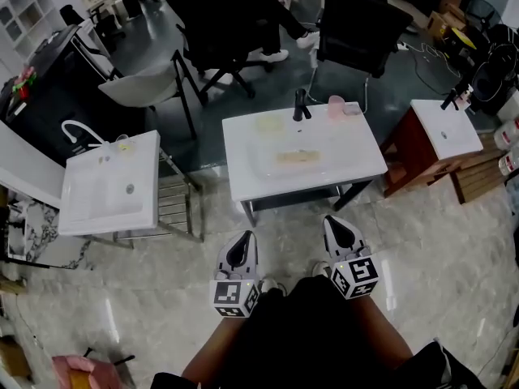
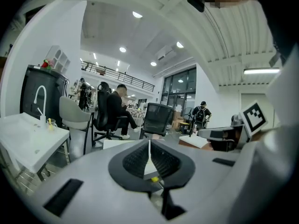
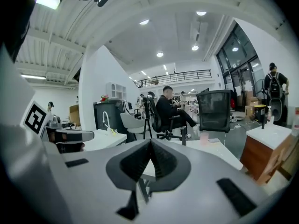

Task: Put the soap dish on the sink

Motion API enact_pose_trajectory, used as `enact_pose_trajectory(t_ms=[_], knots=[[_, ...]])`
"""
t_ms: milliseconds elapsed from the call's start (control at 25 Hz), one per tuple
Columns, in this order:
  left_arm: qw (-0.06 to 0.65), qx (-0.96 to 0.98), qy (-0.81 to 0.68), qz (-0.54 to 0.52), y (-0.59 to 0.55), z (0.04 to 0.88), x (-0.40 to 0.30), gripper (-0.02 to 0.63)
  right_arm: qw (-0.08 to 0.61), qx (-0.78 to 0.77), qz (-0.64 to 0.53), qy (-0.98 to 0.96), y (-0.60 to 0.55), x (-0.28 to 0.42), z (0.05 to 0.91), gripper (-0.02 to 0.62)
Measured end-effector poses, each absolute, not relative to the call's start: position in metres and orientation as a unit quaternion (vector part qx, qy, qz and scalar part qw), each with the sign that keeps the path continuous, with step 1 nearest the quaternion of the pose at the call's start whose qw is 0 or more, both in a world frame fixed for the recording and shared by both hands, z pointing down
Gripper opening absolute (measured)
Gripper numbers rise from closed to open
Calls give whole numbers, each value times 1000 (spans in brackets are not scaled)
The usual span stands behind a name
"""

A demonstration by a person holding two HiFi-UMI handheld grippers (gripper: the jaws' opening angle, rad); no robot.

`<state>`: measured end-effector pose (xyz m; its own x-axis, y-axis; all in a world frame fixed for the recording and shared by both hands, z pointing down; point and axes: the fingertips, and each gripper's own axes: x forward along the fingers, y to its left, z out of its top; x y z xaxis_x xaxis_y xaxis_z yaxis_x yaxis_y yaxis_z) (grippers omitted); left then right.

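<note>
"Head view first. How much room do the claws have?" the first speaker asks.

"Plenty," the second replies. "The left gripper (image 1: 246, 238) and the right gripper (image 1: 332, 224) hang side by side over the pale stone floor (image 1: 292, 217). Bare floor lies between their tips and the front edge of the white sink (image 1: 243, 173) straight ahead, which stands on dark legs. Ahead and left of the left claw, a second sink (image 1: 81, 213) sits on a metal frame. Ahead and right of the right claw, a third sink (image 1: 430, 140) tops a brown cabinet. Open strips of floor part all three."

"And past the middle one?"

"A grey chair (image 1: 150, 87), a black office chair (image 1: 361, 27) and a seated person (image 1: 235, 14) — all beyond its far edge, well apart from the claws."

"The claws themselves?"

"Both clenched, pads meeting, nothing between them. Each gripper view shows it."

"And the soap dish?"

"Well ahead of both claws, on that middle sink — but blurred. A pale yellowish piece (image 1: 268, 124) lies flat on the rim left of the black faucet (image 1: 301, 104). A longer yellowish piece (image 1: 298, 158) lies in the basin. A small flat piece (image 1: 352, 109) sits just beside a pink cup (image 1: 335, 106), right of the faucet. Which of the three is the dish cannot be told."
</note>
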<state>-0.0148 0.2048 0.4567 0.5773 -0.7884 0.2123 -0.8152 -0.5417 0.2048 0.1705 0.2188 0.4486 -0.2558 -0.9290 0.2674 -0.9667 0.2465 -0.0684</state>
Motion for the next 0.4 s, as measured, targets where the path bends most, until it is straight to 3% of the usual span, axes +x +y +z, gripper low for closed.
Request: enact_pose_trajectory(t_ms=[400], knots=[[136, 867, -478, 42, 198, 451, 24, 15, 98, 575, 112, -804, 214, 201, 460, -2]])
